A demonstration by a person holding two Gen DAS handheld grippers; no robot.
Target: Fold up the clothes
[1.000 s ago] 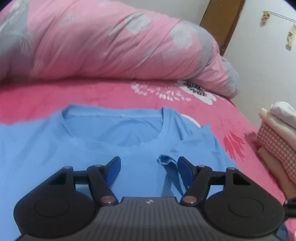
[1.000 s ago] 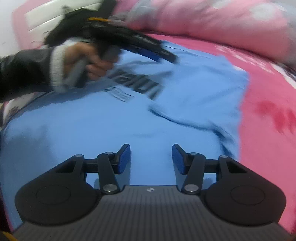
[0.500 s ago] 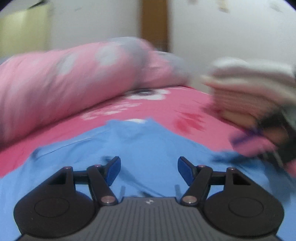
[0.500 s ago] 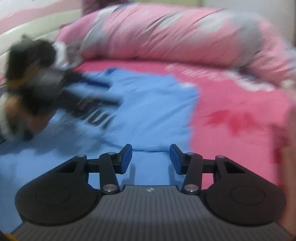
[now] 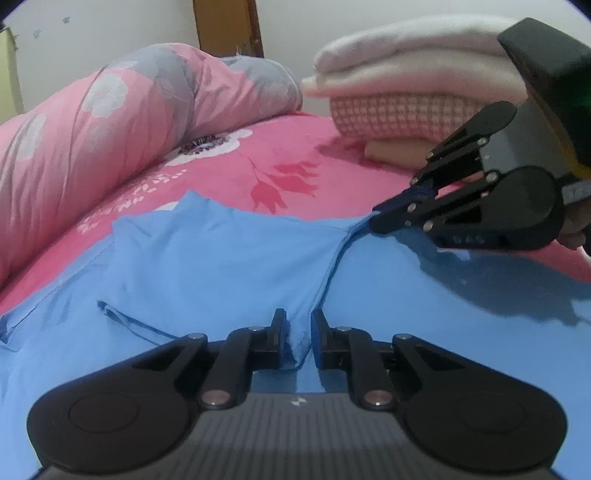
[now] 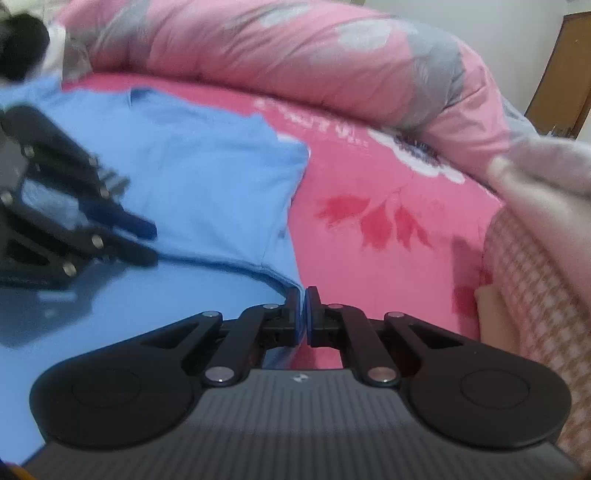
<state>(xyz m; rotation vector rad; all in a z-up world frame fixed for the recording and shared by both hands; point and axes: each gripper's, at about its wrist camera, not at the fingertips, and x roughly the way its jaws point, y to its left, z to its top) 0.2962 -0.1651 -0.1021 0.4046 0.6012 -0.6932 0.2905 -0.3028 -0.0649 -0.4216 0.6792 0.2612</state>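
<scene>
A light blue T-shirt (image 5: pixel 221 251) lies spread on the pink bed sheet (image 5: pixel 295 147), one side folded over with a ridge running toward me. My left gripper (image 5: pixel 297 332) is closing, and a raised fold of the shirt fills the narrow gap between its pads. In the right wrist view the left gripper (image 6: pixel 147 243) reaches in from the left over the shirt (image 6: pixel 192 177). My right gripper (image 6: pixel 303 306) is shut on the shirt's edge beside the sheet. In the left wrist view the right gripper (image 5: pixel 376 218) pinches that edge, and the cloth is drawn toward its tip.
A stack of folded clothes (image 5: pixel 406 85), white on top and pink checked below, stands on the bed at the right, also close on the right as the stack (image 6: pixel 535 258). A rolled pink and grey quilt (image 5: pixel 92 118) lies along the far side. A brown door (image 5: pixel 225 26) is behind.
Both grippers went from open to closed on the shirt. The left gripper swung round to the right and now faces the clothes stack. The right gripper settled at the shirt's edge.
</scene>
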